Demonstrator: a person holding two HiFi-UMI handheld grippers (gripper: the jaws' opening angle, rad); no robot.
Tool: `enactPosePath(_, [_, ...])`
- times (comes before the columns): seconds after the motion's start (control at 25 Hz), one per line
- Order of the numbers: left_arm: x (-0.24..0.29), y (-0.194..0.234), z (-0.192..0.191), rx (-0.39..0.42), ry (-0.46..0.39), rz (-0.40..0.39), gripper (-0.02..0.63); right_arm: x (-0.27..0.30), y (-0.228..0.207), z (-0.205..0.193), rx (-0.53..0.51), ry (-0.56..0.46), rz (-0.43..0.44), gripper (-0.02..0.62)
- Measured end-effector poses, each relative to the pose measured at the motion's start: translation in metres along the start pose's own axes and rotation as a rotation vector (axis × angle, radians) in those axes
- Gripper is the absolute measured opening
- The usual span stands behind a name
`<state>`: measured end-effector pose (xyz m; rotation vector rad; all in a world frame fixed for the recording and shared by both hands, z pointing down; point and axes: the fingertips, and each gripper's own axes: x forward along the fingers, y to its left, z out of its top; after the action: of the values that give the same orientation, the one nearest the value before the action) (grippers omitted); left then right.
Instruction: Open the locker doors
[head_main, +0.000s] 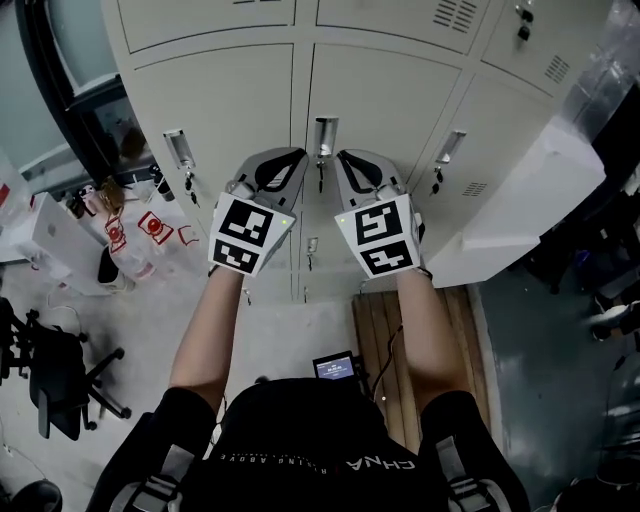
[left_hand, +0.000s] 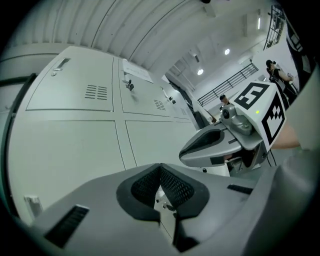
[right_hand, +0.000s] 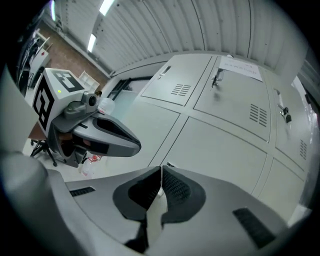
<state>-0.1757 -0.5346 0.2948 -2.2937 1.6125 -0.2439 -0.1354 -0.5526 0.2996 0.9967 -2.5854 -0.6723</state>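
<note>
We're at approach step: grey left tool and right tool both pinched shut, empty, facing closed cream metal locker doors. Next we part jaws, catch silver recessed handle (middle one nearest).

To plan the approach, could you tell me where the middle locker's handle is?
Head view, centre: the handle sits just beyond and between the left gripper and right gripper.

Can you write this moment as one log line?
left tool: shut, empty | right tool: shut, empty | locker doors ahead: closed
</note>
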Motion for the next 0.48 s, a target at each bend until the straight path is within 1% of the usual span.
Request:
enactPosePath(0.28, [0.018, 0.027, 0.077, 0.142, -0.038, 0.027, 0.02, 0.0, -0.039, 0.065, -0.065, -0.071, -0.04, 0.032])
enactPosePath(0.48, [0.031, 0.049, 0.145, 0.206, -0.09, 0.063, 0.02, -0.001, -0.075, 0.121, -0.098, -0.125, -0.078, 0.032])
